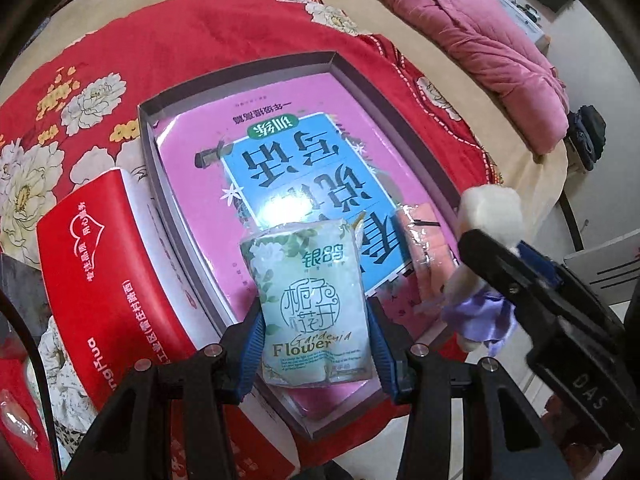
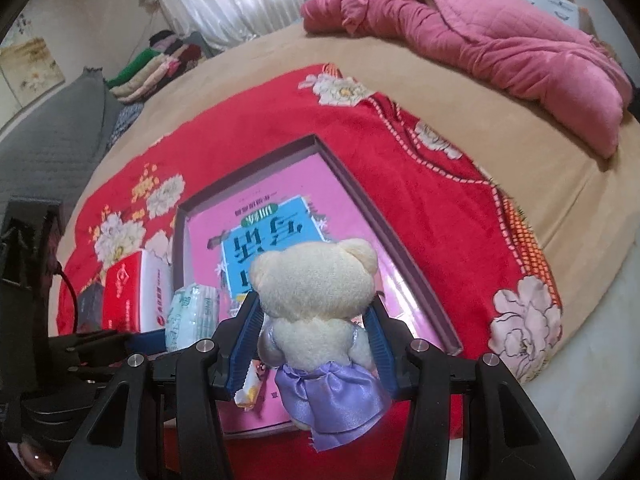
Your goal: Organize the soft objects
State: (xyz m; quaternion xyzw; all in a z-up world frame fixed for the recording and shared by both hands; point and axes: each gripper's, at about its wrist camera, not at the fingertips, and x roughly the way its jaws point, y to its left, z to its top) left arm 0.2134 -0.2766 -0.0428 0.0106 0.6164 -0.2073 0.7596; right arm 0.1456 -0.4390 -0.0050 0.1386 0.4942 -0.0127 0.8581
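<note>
A: Nearest us, our left gripper [image 1: 316,344] clamps the tissue pack [image 1: 314,304] across its width, long axis running away along the fingers, over the near end of the shallow box [image 1: 400,120].

B: And our right gripper [image 2: 314,340] squeezes the plush bear [image 2: 316,300] at its body, head pointing away, purple skirt hanging toward us.

A: Both hang above the box's pink-and-blue floor, the bear to the right of the pack. A clear-wrapped pink item [image 1: 424,248] lies just beyond, between them.

B: So the drop is straight down; we judge the left is nearer the box's near left side.

A: Farther off, the red flowered blanket [image 2: 280,128], then the pink quilt [image 2: 500,40].
</note>
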